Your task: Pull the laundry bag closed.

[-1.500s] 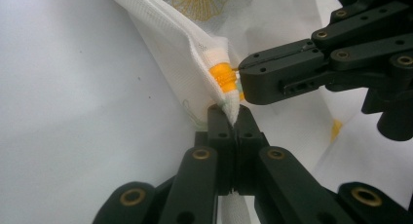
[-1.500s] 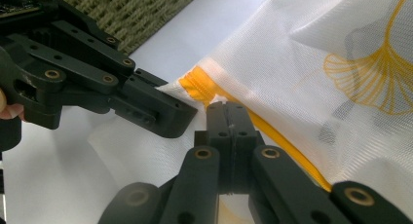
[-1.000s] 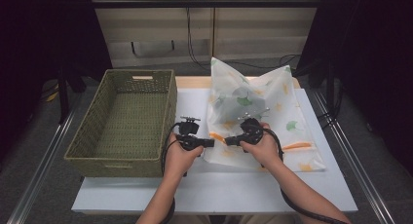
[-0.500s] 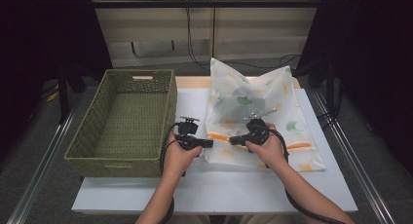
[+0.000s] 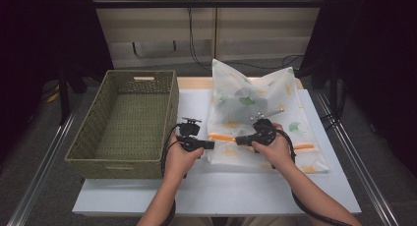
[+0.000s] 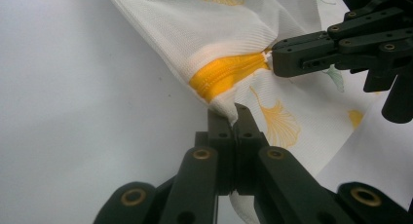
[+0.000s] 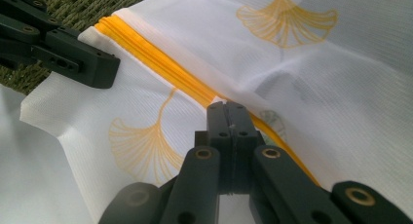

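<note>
- On the white table (image 5: pixel 226 191), beside the woven basket (image 5: pixel 129 119), I see the mesh bag (image 5: pixel 255 103) lying flat; no lettering is readable, just ginkgo-leaf prints.
- My left gripper (image 6: pixel 234 118) is pinching the bag's corner beside the orange zipper (image 6: pixel 226 74).
- My right gripper (image 7: pixel 229 112) is pressed together on the zipper line; what it pinches I cannot tell.
- Mesh weave resolves close up; the basket rim appears from above.

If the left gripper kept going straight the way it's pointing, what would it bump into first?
Probably the right gripper. The left gripper is shut on the edge of the white mesh bag by its orange zipper, and the other gripper's jaws sit just beyond, though the depth is hard to judge.
</note>
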Motion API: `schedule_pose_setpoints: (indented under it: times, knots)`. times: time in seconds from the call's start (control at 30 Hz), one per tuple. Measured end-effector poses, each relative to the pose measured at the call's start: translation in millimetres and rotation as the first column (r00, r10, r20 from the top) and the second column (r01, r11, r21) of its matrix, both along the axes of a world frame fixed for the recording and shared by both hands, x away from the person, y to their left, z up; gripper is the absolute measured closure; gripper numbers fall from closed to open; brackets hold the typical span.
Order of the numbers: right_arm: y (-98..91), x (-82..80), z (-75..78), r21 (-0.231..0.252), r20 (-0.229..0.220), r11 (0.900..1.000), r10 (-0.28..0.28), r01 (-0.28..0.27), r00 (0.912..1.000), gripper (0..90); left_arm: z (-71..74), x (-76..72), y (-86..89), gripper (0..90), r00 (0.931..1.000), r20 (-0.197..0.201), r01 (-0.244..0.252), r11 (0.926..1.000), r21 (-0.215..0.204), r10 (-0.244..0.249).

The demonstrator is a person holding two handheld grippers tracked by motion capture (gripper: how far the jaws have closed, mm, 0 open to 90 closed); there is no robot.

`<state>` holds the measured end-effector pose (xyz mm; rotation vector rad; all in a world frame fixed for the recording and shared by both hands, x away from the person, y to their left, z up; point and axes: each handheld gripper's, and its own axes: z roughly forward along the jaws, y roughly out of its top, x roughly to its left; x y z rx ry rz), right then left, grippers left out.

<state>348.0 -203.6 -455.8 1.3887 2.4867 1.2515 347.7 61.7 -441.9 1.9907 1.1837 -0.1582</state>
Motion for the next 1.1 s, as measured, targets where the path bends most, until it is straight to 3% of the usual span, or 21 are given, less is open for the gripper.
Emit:
schedule_pose_setpoints:
  times: [0.53,0.6,0.73,0.87,1.1]
  knots:
    - [-24.7,-4.1,-3.6,0.023,0.001,0.9991,-0.035,0.035,0.9994,90.0,-0.7,0.5,-3.1,89.4,0.9998,-0.012,0.013,0.9996,0.023,-0.013]
    - [-25.4,-4.8,-4.1,0.020,0.000,0.9991,-0.036,0.036,0.9993,90.0,-0.1,1.0,-2.7,89.4,0.9996,-0.012,0.026,0.9989,0.039,-0.026]
    - [-26.3,-5.7,-4.3,0.020,0.002,0.9989,-0.043,0.043,0.9991,90.0,1.5,-0.1,-4.2,89.4,0.9998,-0.011,0.015,0.9995,0.027,-0.015]
    - [-29.4,-5.6,-4.3,-0.014,-0.007,0.9978,-0.065,0.065,0.9979,90.0,1.9,-0.3,-3.8,89.4,0.9998,-0.014,0.015,0.9996,0.025,-0.015]
    - [-33.6,-7.1,-3.7,-0.010,0.000,0.9975,-0.070,0.070,0.9976,90.0,2.2,0.2,-4.0,89.4,0.9997,-0.011,0.022,0.9993,0.031,-0.022]
